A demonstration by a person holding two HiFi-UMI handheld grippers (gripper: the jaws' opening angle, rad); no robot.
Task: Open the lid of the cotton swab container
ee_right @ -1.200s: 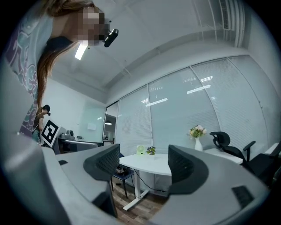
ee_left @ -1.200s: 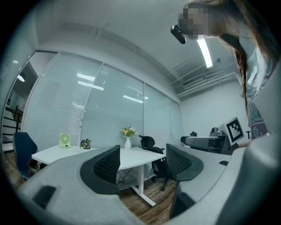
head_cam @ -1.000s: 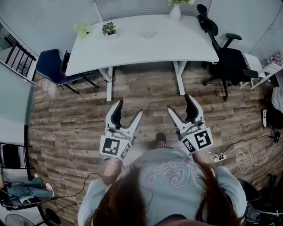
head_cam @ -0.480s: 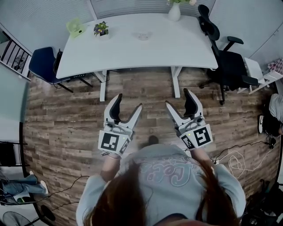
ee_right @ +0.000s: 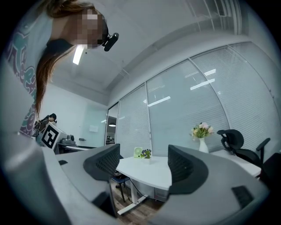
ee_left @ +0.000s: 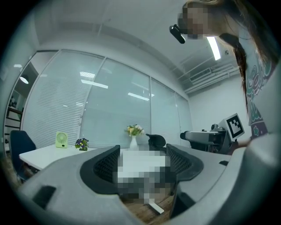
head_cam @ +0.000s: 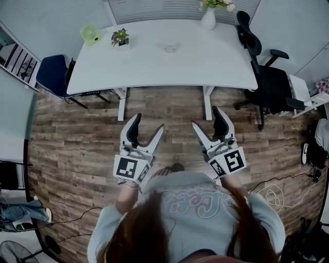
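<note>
A person holds two tools above a wooden floor (head_cam: pixel 77 149). The left tool (head_cam: pixel 148 123) and right tool (head_cam: pixel 206 118) are both released, jaws wide apart with nothing between them. Well ahead of both tools stands a white bench (head_cam: pixel 154 67). On it, ahead and between the two tools, sits a small clear object, apparently the cotton swab container (head_cam: pixel 171 48). It is too small to tell its lid, contents or direction. Ahead of the right tool, a white vase (head_cam: pixel 208 20) holds flowers (head_cam: pixel 213 4). Ahead of the left tool, a small pot (head_cam: pixel 122 43) holds a plant (head_cam: pixel 120 35), near a green fan (head_cam: pixel 90 34).
</note>
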